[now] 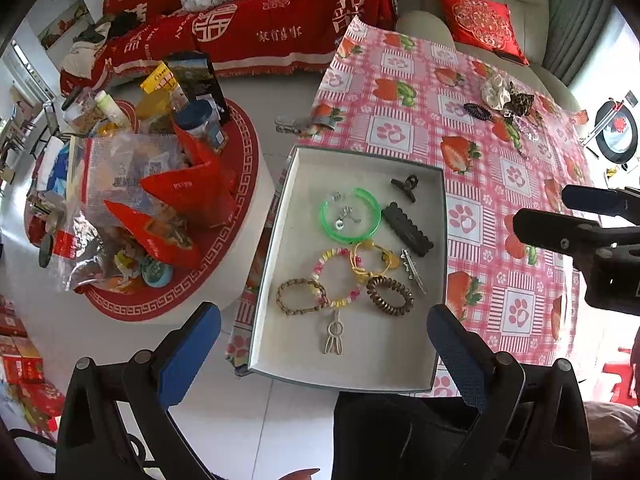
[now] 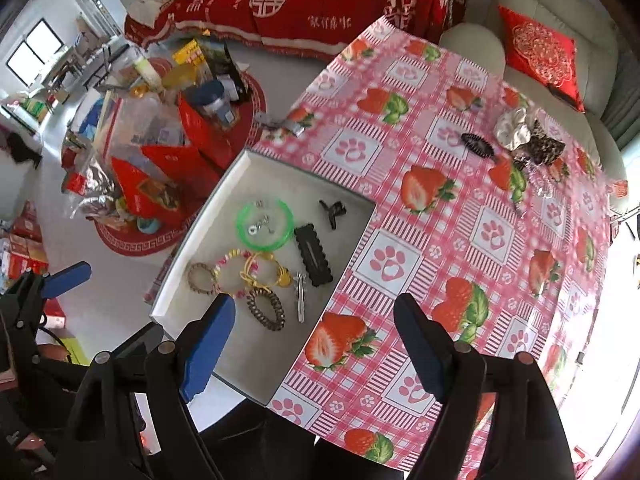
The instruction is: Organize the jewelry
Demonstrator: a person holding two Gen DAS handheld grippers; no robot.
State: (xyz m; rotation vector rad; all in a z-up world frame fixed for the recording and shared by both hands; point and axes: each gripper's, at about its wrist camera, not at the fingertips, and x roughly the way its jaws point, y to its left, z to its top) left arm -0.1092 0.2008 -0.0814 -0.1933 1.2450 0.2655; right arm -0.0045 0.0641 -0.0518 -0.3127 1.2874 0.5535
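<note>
Left wrist view | both claws, left gripper and right gripper, released, empty | tray, frame centre, collects bracelets | scrunchies upper right wait unsorted

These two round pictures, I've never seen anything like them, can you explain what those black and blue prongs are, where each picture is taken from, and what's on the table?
There is no robot here. A person holds a two-finger gripper in each hand, and a wide-angle camera on each one looks forward along its fingers, hence the round, bent look.

One picture is from the left gripper, the other from the right gripper. The black and blue prongs are the fingers. Both grippers are open and hold nothing.

Below them is a table with a pink strawberry tablecloth. At its edge sits a shallow white tray that holds jewelry and hair things: a green bangle, beaded bracelets, a brown coil hair tie, a black hair clip. More hair ties, including a white scrunchie, lie across the table, not yet in the tray.
</note>
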